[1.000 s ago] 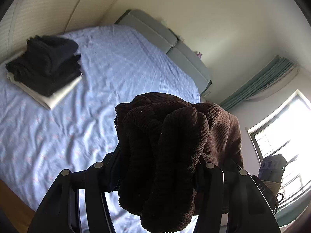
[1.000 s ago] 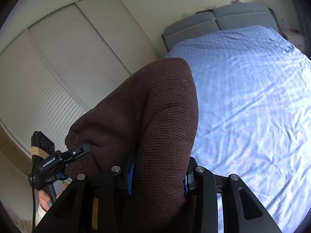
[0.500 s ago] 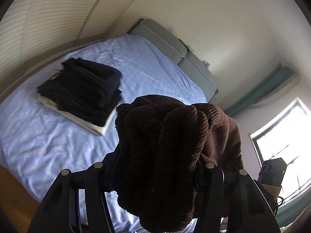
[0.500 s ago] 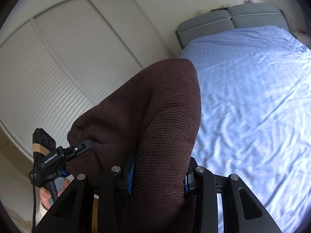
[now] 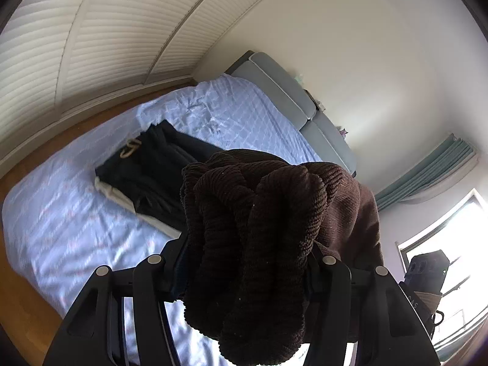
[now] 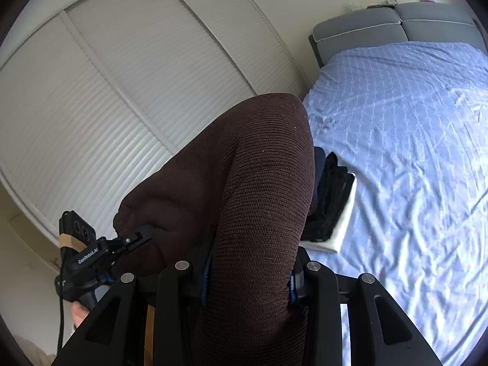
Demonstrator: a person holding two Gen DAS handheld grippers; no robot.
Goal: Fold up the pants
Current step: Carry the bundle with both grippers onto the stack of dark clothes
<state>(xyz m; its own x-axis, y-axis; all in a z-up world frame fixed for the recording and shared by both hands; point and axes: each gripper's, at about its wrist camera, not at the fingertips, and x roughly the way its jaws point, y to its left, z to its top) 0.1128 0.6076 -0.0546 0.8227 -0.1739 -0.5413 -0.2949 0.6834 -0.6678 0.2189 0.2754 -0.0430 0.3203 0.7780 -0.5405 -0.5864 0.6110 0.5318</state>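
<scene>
Pants, dark brown ribbed knit, bundled [image 5: 259,231], clamped in both grippers' fingers, left [image 5: 244,262] and right [image 6: 247,274]; folded black-on-white clothes stack [image 5: 152,167] lies ahead-left, nearer left fingers, on blue bed [image 6: 411,152].

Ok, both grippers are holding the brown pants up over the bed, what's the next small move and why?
Probably lower the brown pants onto the pile of folded clothes. The left gripper and the right gripper both clamp the bundle in the air, and the pile lies on the blue bed just ahead.
</scene>
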